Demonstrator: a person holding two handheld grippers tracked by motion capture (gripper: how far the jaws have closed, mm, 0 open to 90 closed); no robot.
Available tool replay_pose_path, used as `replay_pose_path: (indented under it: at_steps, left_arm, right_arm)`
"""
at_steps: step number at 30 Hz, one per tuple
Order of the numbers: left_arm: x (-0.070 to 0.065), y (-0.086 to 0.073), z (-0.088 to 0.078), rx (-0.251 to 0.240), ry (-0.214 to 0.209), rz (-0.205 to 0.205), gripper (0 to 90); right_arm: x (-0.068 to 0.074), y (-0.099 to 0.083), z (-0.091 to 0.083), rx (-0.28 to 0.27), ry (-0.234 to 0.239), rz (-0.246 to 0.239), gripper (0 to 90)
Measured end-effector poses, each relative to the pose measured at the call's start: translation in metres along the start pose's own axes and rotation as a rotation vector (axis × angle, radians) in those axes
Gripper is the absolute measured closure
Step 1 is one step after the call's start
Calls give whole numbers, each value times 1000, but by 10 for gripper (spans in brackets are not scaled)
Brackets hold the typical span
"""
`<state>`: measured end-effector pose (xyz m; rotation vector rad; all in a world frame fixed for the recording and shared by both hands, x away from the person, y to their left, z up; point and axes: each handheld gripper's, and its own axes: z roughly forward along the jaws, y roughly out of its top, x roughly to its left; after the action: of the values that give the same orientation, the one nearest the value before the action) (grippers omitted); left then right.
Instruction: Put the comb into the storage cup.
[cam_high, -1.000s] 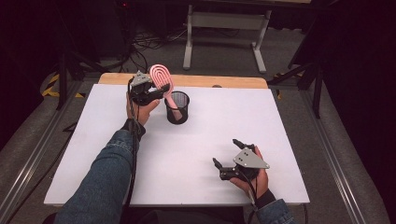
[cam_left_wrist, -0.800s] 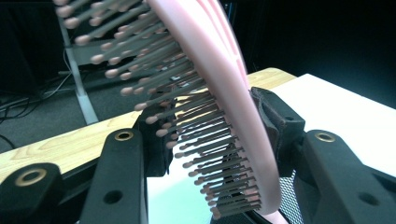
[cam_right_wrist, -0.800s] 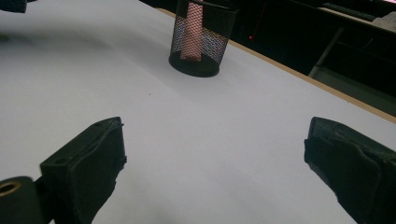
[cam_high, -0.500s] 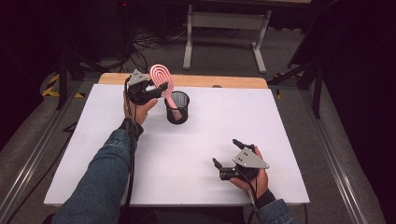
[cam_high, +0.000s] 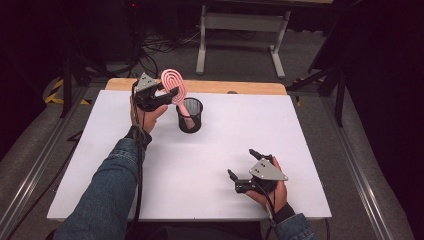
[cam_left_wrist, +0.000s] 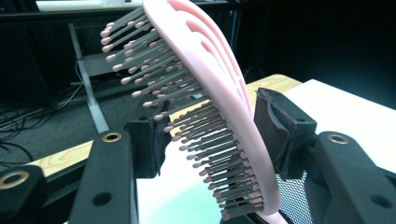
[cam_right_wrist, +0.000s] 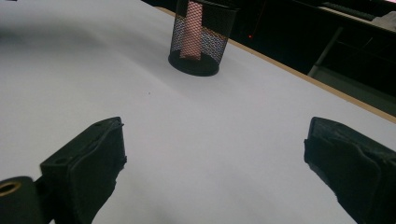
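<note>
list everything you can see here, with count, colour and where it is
hairbrush: 1, pink, handle down in the cup, head sticking out between the left gripper's jaws
mesh cup: 1, black, far left part of the table
table: 1, white top with a wooden far edge
metal stand: 1, grey, on the floor beyond the table
cables: several, black, on the floor behind the table
left gripper: 1, black, jaws have just been opening, pads apart from the hairbrush
right gripper: 1, black, open, near right of the table
sleeves: 2, blue denim, bottom edge
</note>
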<state>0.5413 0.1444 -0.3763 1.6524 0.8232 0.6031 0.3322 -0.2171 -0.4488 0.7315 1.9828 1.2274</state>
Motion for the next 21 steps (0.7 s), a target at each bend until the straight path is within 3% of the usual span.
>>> replay_pose_path:
  at_steps: [21]
  left_arm:
    - [-10, 9, -6, -12, 27, 46, 337]
  right_arm:
    - [0, 0, 0, -1, -1, -1, 60]
